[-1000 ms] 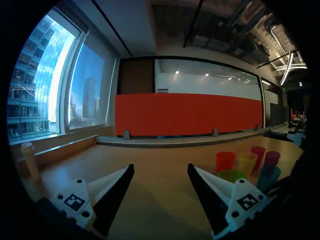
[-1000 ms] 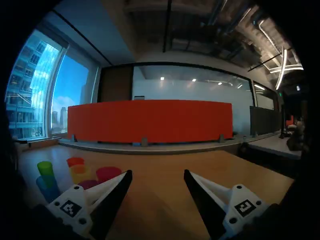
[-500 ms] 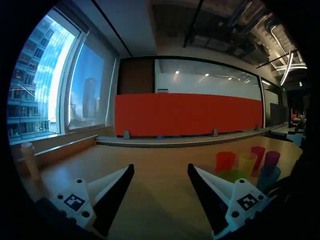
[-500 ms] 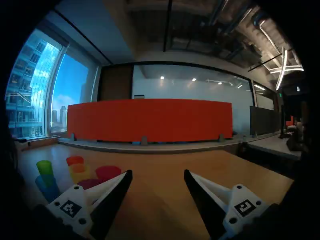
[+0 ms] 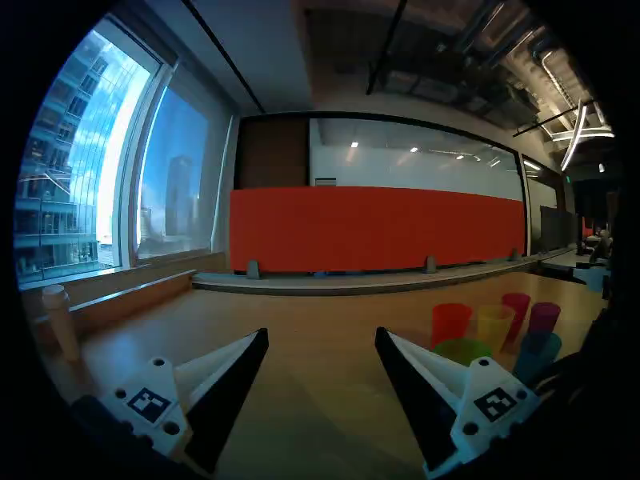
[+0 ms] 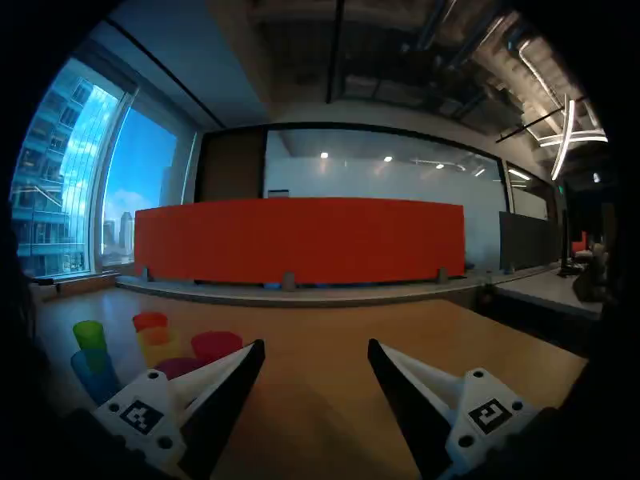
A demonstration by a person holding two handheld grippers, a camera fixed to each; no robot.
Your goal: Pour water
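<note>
Several coloured plastic cups stand in a cluster on the wooden table [image 5: 320,336]. In the left gripper view the orange cup [image 5: 450,323], yellow cup [image 5: 494,327], red cup [image 5: 516,308], purple cup [image 5: 544,317], green cup [image 5: 463,350] and blue cup [image 5: 537,354] sit to the right of my left gripper [image 5: 322,346], which is open and empty. In the right gripper view the same cluster, with a green cup [image 6: 90,342], an orange cup [image 6: 150,322] and a red cup [image 6: 217,346], lies left of my right gripper [image 6: 314,356], also open and empty. Water in the cups cannot be made out.
An orange partition [image 5: 376,228] runs along the table's far edge. Large windows [image 5: 88,192] fill the left wall above a wooden ledge. A pale cup [image 5: 60,320] stands at the far left by the ledge. Another desk [image 6: 552,292] lies to the right.
</note>
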